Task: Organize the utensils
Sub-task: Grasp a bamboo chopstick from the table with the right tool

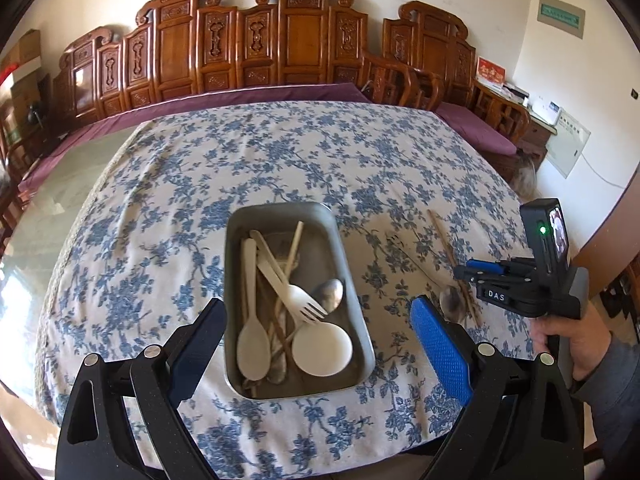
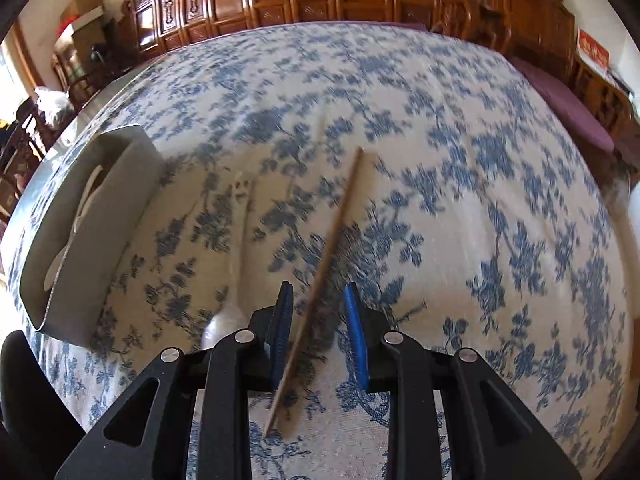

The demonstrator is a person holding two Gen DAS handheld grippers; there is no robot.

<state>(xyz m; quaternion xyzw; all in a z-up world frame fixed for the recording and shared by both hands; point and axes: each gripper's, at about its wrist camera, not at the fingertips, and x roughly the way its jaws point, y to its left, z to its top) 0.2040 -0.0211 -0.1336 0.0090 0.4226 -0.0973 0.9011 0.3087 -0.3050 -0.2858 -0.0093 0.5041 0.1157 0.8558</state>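
Left claw [image 1: 316,336] gapes over metal tray [image 1: 236,240] holding white fork [image 1: 294,292], spoons; right claw [image 2: 320,320] apart around chopstick [image 2: 332,236].

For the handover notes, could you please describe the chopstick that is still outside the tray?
On the blue-flowered tablecloth, right of the metal tray, lies a thin brown chopstick between the right gripper's open fingers. Beside it is a metal spoon; the chopstick is straight and wooden.

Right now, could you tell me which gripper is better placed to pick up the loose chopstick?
The right gripper: its jaws already straddle the chopstick on the cloth. The left gripper hangs open over the metal tray.
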